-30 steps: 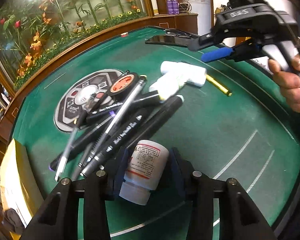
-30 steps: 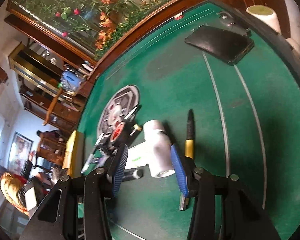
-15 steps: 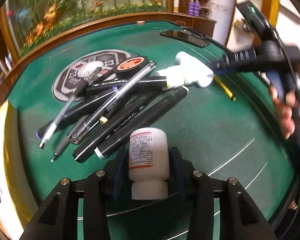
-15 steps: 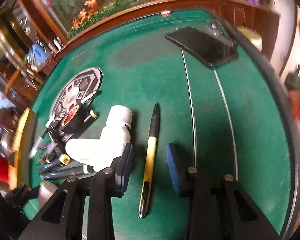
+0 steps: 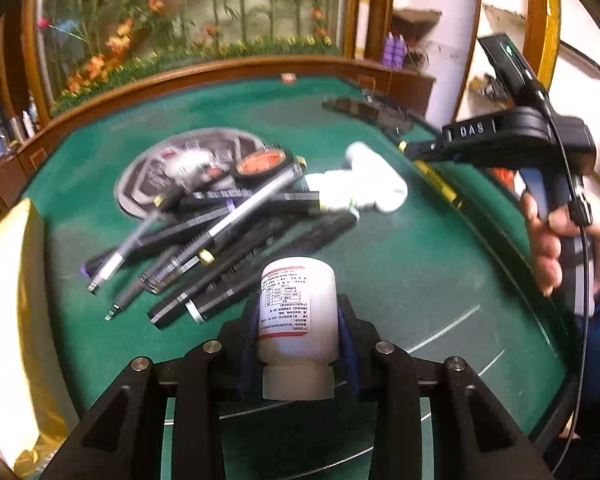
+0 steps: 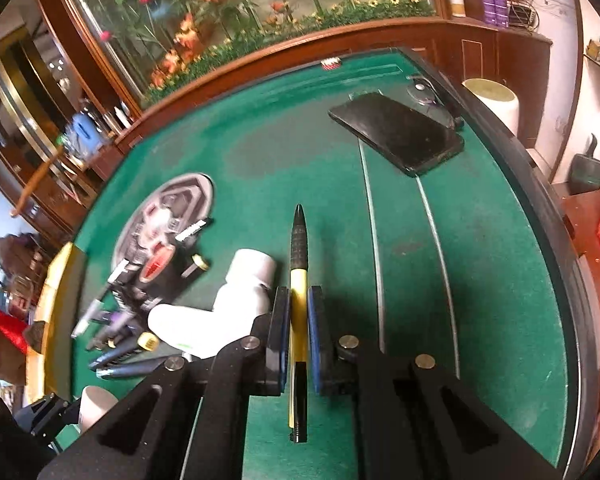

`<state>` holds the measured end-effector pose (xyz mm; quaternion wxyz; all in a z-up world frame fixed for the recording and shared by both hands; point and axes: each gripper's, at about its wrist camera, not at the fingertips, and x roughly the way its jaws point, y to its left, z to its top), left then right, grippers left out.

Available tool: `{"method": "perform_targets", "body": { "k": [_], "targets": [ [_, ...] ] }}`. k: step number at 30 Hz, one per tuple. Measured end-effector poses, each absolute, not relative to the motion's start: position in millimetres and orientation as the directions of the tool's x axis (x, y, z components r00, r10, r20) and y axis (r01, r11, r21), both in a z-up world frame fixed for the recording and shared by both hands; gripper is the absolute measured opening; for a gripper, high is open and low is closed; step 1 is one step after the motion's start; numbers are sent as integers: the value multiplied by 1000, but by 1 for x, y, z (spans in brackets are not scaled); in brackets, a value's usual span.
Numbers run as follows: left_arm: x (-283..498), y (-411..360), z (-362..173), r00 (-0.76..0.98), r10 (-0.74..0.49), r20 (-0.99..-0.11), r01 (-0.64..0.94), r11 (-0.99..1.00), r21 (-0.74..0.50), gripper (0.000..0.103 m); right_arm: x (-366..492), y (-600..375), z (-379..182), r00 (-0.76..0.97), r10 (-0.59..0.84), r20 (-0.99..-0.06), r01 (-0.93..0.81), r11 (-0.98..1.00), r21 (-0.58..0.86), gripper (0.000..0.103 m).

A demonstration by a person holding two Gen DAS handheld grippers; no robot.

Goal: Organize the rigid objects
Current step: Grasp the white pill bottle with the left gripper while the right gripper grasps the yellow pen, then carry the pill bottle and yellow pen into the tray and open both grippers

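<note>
Left claw (image 5: 298, 328) grasping white bottle (image 5: 297, 304); right claw (image 6: 299, 320) clenched round yellow pen (image 6: 299, 292).

- Right gripper (image 6: 298, 322) closed on yellow-and-black pen (image 6: 299, 264), tip pointing away over green table (image 6: 480, 272).
- White pipe fitting (image 6: 236, 304) just left, against a heap of markers (image 6: 120, 336).
- Black phone (image 6: 396, 132) far ahead.
</note>
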<state>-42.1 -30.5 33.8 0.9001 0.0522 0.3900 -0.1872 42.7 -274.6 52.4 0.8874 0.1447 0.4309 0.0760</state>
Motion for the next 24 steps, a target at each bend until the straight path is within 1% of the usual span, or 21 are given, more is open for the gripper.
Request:
{"method": "perform_targets", "body": {
  "k": [1,2,6,9,15,24],
  "targets": [
    [-42,-29,35,635,-295,-714,369,928,-55,37,39,-272,57,627,321,-710,-51,926,375,8],
    [-43,-25,37,651,-291,-702,351,934,-62,37,38,-269,62,633,350,-690,-76,916,395,8],
    [-47,-9,43,698,-270,-663,280,955,-95,37,22,-241,79,670,410,-618,-210,904,372,8],
    [-48,2,45,715,-244,-656,238,966,-100,37,12,-215,83,644,490,-587,-323,871,371,8],
    [-57,12,56,745,-215,-632,196,975,-102,37,-7,-181,78,582,556,-594,-438,829,347,8],
    [-75,15,70,775,-175,-608,160,984,-79,37,-9,-179,74,555,578,-598,-438,814,381,8]
  ]
}}
